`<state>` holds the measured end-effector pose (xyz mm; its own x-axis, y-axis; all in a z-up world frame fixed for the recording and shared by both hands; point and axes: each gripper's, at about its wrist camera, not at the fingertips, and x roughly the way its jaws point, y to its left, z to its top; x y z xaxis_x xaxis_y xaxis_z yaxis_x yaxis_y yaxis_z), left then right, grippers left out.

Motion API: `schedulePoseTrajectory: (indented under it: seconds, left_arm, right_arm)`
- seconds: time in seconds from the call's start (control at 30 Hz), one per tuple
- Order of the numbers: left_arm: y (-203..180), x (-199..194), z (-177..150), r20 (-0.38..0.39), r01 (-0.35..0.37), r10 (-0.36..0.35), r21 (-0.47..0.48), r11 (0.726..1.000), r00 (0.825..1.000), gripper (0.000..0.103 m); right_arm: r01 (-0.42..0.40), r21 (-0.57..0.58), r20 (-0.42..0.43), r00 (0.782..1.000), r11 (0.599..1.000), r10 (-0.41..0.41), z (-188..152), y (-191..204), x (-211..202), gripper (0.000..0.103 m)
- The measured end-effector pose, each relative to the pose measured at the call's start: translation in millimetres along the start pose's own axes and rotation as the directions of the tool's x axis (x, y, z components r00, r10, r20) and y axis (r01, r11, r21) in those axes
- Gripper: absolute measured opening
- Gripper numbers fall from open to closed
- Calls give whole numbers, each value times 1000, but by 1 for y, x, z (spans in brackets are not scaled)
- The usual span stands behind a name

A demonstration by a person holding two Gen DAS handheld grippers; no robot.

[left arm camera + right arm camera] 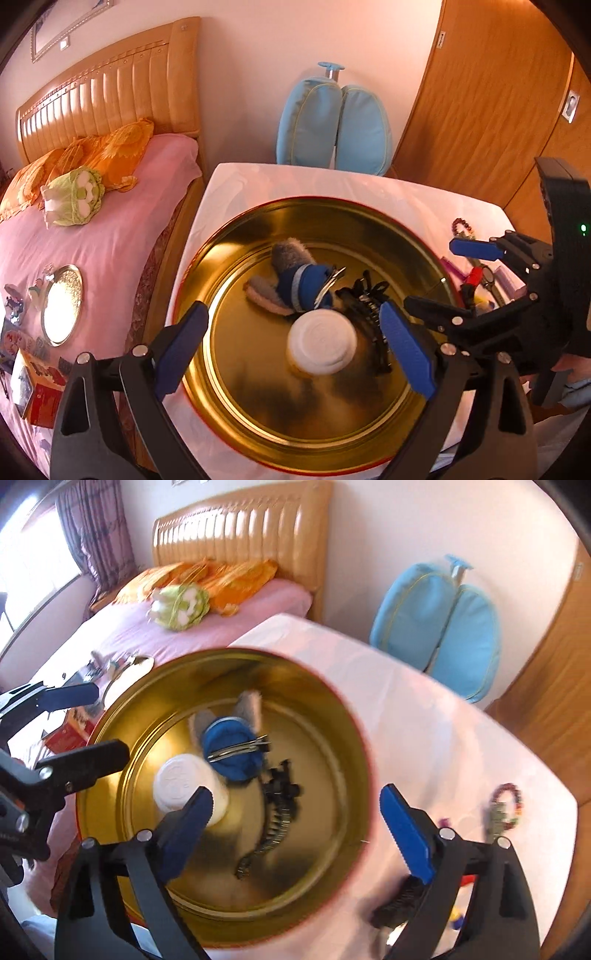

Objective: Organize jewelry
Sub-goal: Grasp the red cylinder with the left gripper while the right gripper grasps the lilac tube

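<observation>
Both tongs, left [291, 343] & right [295, 830], gape empty over round gold metal tin [354, 738] on white counter [443, 716]; a careless dip could snag black chain [277, 812] w/ blue pads.

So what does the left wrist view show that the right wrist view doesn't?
Left only: the door and the picture frame above the headboard.
Right only: the curtain and window.
Both: the gold tin holding the white jar, blue plush and black chain; the beaded bracelet on the table; both grippers open, left, right.
</observation>
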<state>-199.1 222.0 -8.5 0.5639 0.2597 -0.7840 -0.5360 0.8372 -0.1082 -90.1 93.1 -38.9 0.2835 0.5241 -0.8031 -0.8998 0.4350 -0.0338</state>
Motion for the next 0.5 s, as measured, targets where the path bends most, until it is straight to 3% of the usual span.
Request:
schedulePoseTrajectory:
  seconds: [0.23,0.5]
  left_arm:
    - [-69,17,27,-13,144,-144,127,981,990,91]
    - [-162,30,36,-64,265,-257,309,914,964,91]
  right_arm:
    - [153,173,33,986,973,-161,-44,-63,-55,95]
    - [272,383,-18,958,883,-287,-105,-133,-102,95]
